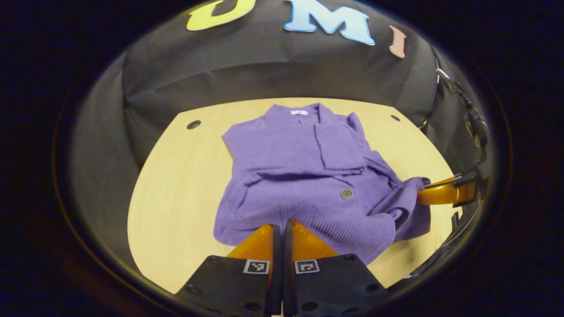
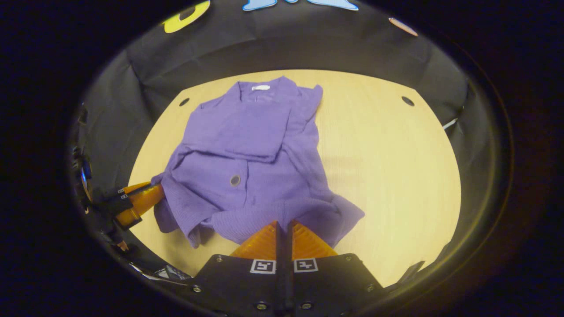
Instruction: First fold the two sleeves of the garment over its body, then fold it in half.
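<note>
A purple knit cardigan [image 1: 304, 176] lies on the light wooden table [image 1: 176, 185], collar at the far side, both sleeves laid over its body, one grey button [image 1: 346, 193] showing. My left gripper [image 1: 280, 225] is shut on the near hem, which rises slightly over its fingertips. In the right gripper view the cardigan [image 2: 251, 163] spreads left of centre, and my right gripper [image 2: 282, 225] is shut on the hem's other corner. Each view also catches the other gripper pinching the hem: the right gripper [image 1: 425, 189] at the right, the left gripper [image 2: 152, 191] at the left.
The round table has small dark holes [image 1: 193, 124] near its far corners. Black cloth wall [image 1: 264, 66] closes the back. Bare tabletop [image 2: 387, 167] spreads to the right of the cardigan in the right gripper view.
</note>
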### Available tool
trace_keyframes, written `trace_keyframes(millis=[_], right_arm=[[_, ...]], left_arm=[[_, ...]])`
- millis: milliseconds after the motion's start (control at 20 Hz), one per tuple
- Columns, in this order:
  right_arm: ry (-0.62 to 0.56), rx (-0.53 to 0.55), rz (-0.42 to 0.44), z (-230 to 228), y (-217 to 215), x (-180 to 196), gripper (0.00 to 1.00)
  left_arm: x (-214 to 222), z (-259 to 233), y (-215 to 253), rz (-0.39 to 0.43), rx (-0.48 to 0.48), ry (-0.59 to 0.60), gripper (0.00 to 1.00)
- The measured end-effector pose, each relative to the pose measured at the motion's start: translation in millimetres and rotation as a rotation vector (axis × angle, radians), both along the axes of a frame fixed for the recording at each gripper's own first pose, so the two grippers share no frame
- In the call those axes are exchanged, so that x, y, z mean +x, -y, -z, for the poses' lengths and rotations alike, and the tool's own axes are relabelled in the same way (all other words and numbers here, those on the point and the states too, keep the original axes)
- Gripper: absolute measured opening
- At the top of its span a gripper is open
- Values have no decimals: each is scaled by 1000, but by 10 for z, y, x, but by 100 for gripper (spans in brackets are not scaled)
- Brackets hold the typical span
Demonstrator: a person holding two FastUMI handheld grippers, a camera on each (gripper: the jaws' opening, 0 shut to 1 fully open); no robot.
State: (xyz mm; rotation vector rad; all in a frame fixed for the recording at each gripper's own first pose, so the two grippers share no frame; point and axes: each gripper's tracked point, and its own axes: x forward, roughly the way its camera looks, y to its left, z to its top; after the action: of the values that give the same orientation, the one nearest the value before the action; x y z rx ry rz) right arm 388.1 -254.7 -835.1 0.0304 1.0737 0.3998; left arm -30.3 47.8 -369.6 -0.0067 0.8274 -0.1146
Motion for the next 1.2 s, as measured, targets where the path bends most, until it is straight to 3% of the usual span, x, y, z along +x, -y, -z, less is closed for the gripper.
trace_keyframes(millis=[150, 200, 250, 800, 1200], right_arm=[[57, 13, 4, -196, -58, 373, 0], [72, 19, 7, -259, -84, 494, 5], [87, 23, 9, -310, -100, 602, 0], [217, 78, 62, -717, -395, 1881, 1], [231, 64, 102, -386, -539, 2607, 0]], left_arm=[[345, -171, -71, -5, 11, 45, 6], [468, -209, -98, -4, 21, 62, 6], [587, -256, -115, -2, 26, 73, 7], [1951, -608, -210, -41, 20, 172, 7], [2837, -242, -269, -83, -1, 146, 6]])
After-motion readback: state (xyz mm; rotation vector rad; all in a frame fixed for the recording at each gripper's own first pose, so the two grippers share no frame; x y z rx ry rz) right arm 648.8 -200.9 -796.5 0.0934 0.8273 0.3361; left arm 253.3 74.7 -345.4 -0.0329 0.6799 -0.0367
